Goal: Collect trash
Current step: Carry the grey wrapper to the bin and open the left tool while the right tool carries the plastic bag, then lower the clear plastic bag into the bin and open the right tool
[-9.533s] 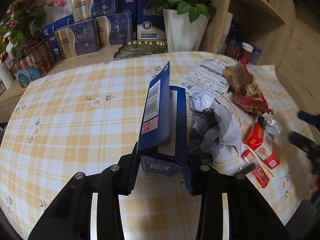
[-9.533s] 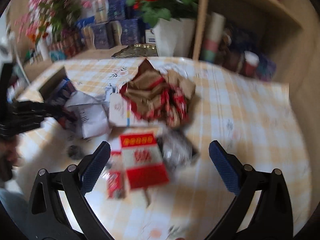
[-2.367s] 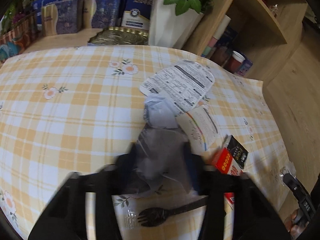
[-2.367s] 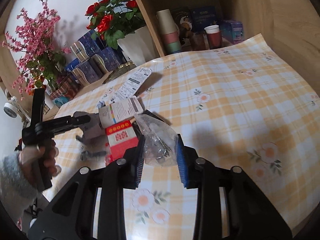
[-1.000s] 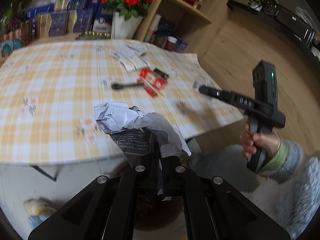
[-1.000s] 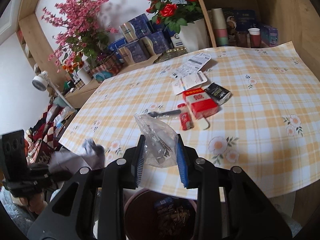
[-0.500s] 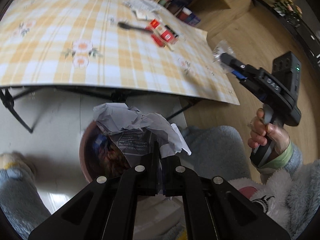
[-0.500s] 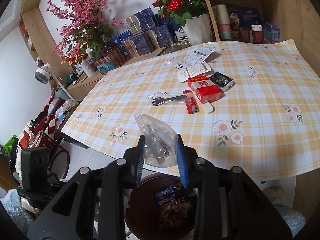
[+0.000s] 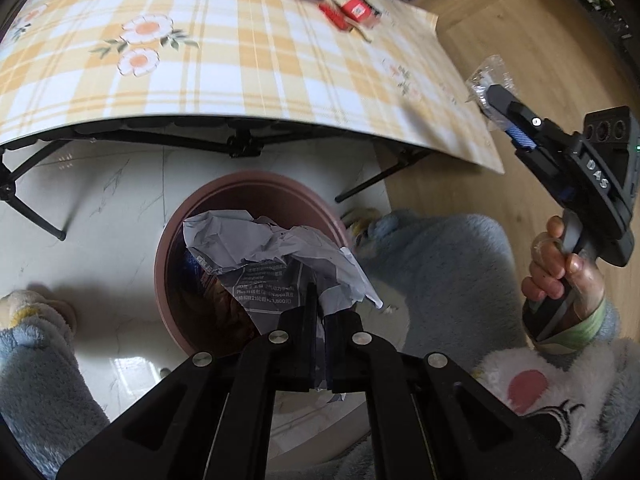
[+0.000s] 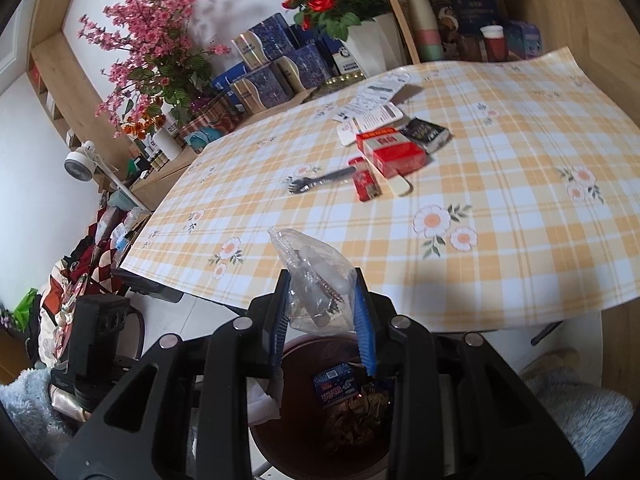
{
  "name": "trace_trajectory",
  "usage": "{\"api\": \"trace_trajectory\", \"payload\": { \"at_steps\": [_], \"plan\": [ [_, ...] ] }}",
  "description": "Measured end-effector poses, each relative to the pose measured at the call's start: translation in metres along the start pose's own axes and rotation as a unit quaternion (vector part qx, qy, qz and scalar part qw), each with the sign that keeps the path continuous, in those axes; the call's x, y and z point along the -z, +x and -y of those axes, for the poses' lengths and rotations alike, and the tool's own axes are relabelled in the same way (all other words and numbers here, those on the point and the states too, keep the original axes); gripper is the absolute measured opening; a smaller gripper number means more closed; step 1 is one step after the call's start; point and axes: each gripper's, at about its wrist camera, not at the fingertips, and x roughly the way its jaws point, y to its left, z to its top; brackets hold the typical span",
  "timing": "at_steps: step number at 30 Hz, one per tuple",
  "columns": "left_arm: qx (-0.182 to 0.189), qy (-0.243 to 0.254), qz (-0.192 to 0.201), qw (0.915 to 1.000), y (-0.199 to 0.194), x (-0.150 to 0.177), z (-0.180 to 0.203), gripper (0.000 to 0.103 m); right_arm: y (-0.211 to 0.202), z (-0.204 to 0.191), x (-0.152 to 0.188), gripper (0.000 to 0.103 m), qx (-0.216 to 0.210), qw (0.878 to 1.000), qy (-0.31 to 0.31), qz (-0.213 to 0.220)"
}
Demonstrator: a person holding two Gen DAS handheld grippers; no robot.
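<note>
We are holding the left gripper (image 9: pixel 318 312) over the bin (image 9: pixel 256 192), its jaws nearly together and pinching a crumpled paper (image 9: pixel 272 248) that is hanging right above the bin's mouth. The bin is sitting on the pale floor just off the near edge of the table (image 9: pixel 240 80), and darker trash is lying inside it.

We are holding the right gripper (image 10: pixel 322 300) above the bin (image 10: pixel 304 348) as well, its jaws part-way closed and squeezing a clear wrapper (image 10: pixel 316 280) between the blue pads (image 10: pixel 362 320). From this view a blue packet (image 10: pixel 334 388) and brown scraps (image 10: pixel 356 416) are showing inside the bin. In the left view the right gripper (image 9: pixel 490 98) is showing out to the side of the bin, level with the table edge, with the wrapper (image 9: pixel 486 74) at its tip.

More trash is lying on the table, well beyond the bin: a red box (image 10: pixel 394 150), a black packet (image 10: pixel 424 134), a black fork (image 10: pixel 320 180), a small red packet (image 10: pixel 364 182), a pale stick (image 10: pixel 398 186) and printed sheets (image 10: pixel 372 104). Flower vases (image 10: pixel 376 44) and blue boxes (image 10: pixel 272 64) are standing past the table's far edge.
</note>
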Motion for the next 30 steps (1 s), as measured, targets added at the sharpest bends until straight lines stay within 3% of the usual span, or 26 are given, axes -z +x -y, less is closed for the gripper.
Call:
{"api": "trace_trajectory", "payload": {
  "at_steps": [2,4,6,11,17,23,25,30],
  "plan": [
    [-0.004,0.006,-0.012,0.9999,0.006,-0.003,0.001,0.004,0.001,0.003,0.001,0.032,-0.001,1.0,0.007,-0.002],
    [-0.005,0.018,-0.018,0.9997,0.008,-0.004,0.005,0.017,0.003,0.004,0.002,0.032,-0.002,1.0,0.01,-0.003],
    [-0.018,0.029,-0.012,0.9994,0.006,-0.005,0.009,0.051,0.004,0.004,0.003,0.032,-0.003,1.0,0.011,-0.005],
    [-0.051,0.026,0.032,0.9979,-0.013,-0.007,0.011,0.077,0.008,0.005,0.008,0.032,-0.003,1.0,0.018,-0.014],
    [-0.124,0.004,0.119,0.9852,-0.05,0.0,0.009,0.088,0.021,-0.003,0.029,0.032,-0.007,0.999,0.02,-0.044],
    [-0.219,-0.022,0.214,0.9517,-0.082,0.012,0.016,0.092,0.043,-0.021,0.047,0.032,-0.014,0.995,-0.001,-0.098],
    [-0.242,-0.037,0.231,0.9416,-0.087,0.018,0.016,0.093,0.05,-0.026,0.052,0.032,-0.012,0.993,-0.009,-0.117],
    [-0.253,-0.053,0.238,0.9363,-0.089,0.021,0.012,0.093,0.064,-0.032,0.062,0.033,-0.013,0.987,-0.021,-0.158]
  ]
}}
